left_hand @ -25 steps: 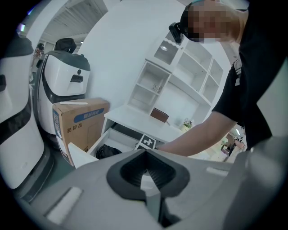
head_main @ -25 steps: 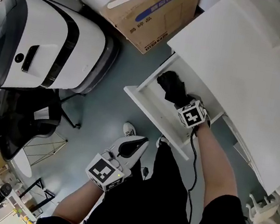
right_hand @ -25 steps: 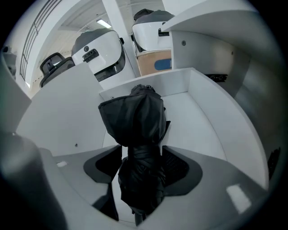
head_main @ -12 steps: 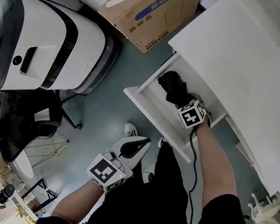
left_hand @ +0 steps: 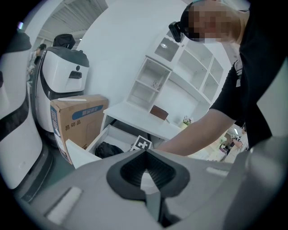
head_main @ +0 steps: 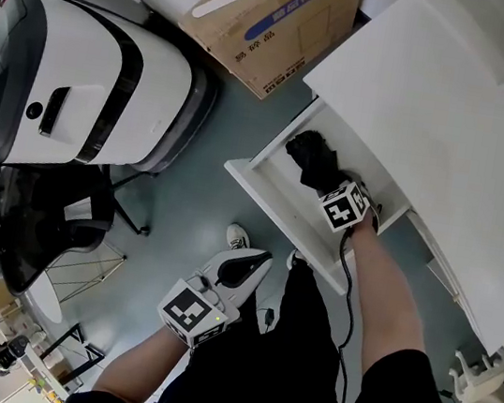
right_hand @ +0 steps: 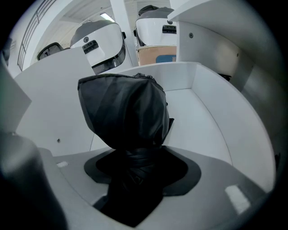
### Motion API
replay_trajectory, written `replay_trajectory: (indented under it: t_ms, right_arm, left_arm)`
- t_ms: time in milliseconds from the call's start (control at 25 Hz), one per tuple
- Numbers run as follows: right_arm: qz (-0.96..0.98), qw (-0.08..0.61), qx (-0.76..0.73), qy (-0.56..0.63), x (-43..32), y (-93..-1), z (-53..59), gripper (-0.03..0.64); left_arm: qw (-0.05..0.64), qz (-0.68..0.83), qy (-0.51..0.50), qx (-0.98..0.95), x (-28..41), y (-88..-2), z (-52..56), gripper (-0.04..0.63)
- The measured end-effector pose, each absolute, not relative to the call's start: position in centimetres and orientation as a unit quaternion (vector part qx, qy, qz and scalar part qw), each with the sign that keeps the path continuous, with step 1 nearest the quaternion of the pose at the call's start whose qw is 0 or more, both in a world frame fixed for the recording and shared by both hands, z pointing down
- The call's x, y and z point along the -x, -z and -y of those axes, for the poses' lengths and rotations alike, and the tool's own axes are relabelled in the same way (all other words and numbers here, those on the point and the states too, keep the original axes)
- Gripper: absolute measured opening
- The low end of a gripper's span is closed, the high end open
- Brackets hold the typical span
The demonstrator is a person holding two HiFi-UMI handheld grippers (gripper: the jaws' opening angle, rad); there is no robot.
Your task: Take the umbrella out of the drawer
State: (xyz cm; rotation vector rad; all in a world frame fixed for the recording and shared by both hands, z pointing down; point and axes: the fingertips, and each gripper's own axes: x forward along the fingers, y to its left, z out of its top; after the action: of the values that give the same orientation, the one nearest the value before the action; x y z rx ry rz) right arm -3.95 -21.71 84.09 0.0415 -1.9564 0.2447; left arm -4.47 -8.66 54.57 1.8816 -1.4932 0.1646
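Observation:
The black folded umbrella (head_main: 310, 157) is in the open white drawer (head_main: 269, 200) under the desk, at the drawer's far end. My right gripper (head_main: 325, 181) reaches into the drawer and is shut on it. In the right gripper view the umbrella (right_hand: 121, 112) rises from between the jaws of that gripper (right_hand: 130, 179), with the drawer's wall (right_hand: 211, 112) around it. My left gripper (head_main: 258, 258) hangs shut and empty over the floor near the person's legs. The left gripper view shows that gripper (left_hand: 147, 188), the umbrella (left_hand: 107, 149) and the drawer (left_hand: 80, 155) beyond it.
A cardboard box (head_main: 275, 10) stands behind the drawer. A large white-and-black machine (head_main: 73, 73) is at the left, with a black chair (head_main: 27, 217) below it. The white desk top (head_main: 434, 130) overhangs the drawer. The person's shoe (head_main: 238, 236) is on the grey floor.

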Motion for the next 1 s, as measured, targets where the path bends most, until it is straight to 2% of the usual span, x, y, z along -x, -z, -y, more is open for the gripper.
replay_trajectory:
  t_ms: [360,760,1000]
  right_arm:
    - [0.831,0.546,-0.009,-0.112,2.8,-83.1,21.5,0.282]
    - [0.863,0.494,-0.004,-0.106,3.2,-78.4,21.0,0.279]
    - [0.893,0.436,-0.023,-0.108,3.9,-73.0,21.2,0.279]
  left_arm:
    - [0.358,0.583,-0.061,-0.727,4.3,-54.2,8.2,0.002]
    - [0.352,0.585,-0.055,-0.729,4.5,-53.4,8.4,0.002]
    - [0.337,0.589,-0.051,-0.733,5.3,-52.1,8.1,0.002]
